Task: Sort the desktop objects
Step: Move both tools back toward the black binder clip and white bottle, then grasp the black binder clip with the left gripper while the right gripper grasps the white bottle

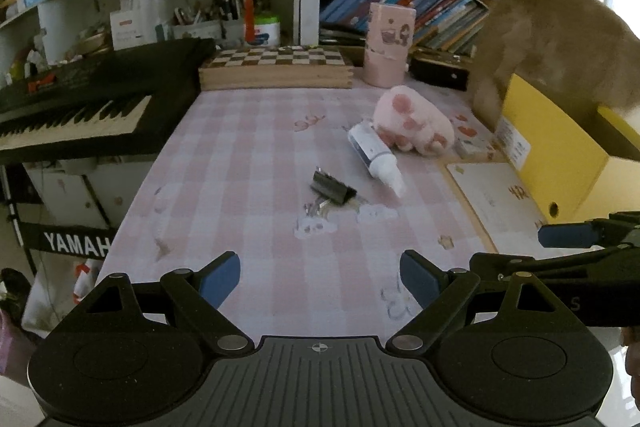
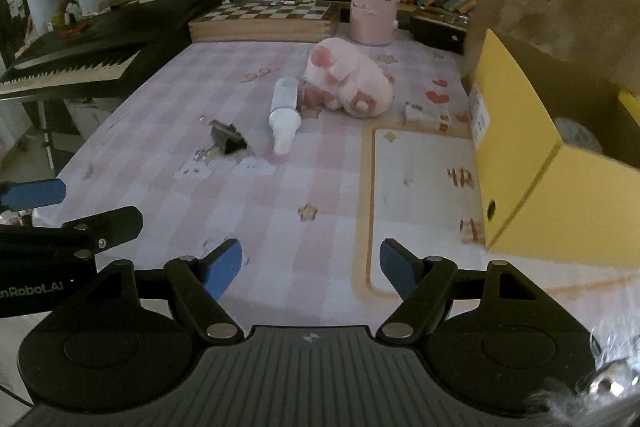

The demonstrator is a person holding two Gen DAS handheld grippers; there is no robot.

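Both grippers — left [image 1: 320, 281], right [image 2: 311, 269] — hover spread, empty; binder clip [image 1: 333, 187] at twelve o'clock, white tube [image 1: 378, 157] — perhaps glue — at one.

White "YAMAH" lettering on keyboard stand band [image 1: 76, 244], cut off at frame edge. "nRobot.AI" on left gripper's body [image 2: 32, 289]. Handwriting on white pad [image 2: 424, 183] illegible.

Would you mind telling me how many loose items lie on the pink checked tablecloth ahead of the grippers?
4: a black metal binder clip, a white plastic tube, a pink plush paw touching it, and a small flat packet by the yellow box. Others may be hidden.
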